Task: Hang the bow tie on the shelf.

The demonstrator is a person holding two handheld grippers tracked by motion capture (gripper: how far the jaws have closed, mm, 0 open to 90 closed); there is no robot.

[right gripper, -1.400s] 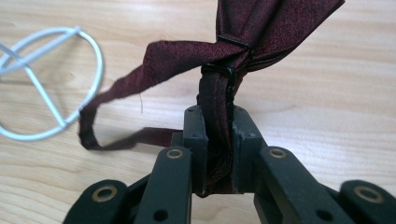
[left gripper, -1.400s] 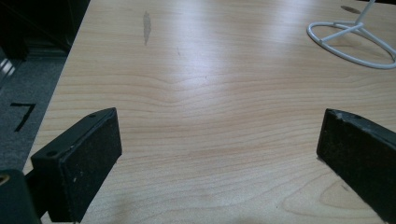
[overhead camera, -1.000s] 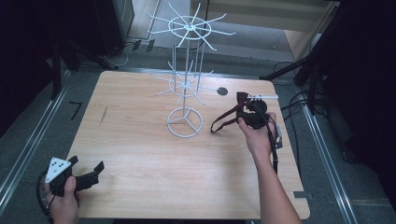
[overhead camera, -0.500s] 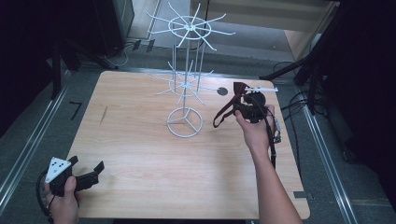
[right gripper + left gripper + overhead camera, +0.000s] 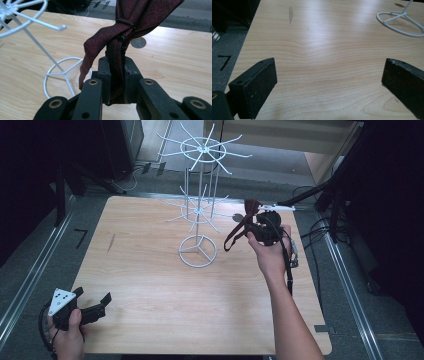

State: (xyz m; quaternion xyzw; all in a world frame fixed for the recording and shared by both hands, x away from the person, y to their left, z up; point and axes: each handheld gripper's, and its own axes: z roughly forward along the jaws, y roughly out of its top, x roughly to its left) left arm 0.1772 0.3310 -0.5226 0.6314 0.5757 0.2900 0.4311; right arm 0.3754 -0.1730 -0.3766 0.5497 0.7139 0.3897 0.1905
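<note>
the right gripper [image 5: 255, 222] is clamped on a dark red tie [image 5: 130, 22], held up off the table [image 5: 150, 285] just right of the white wire rack [image 5: 199, 215]. the tie is on no hook yet, so hanging it, likely the goal, is still to do. the left gripper [image 5: 92, 307] rests at the near left corner, jaws wide apart and empty.

Hand-held gripper [image 5: 117, 75] clamped on dark red tie [image 5: 125, 37], white wire rack [image 5: 37, 27] left, wooden table [image 5: 175, 57] beneath
</note>
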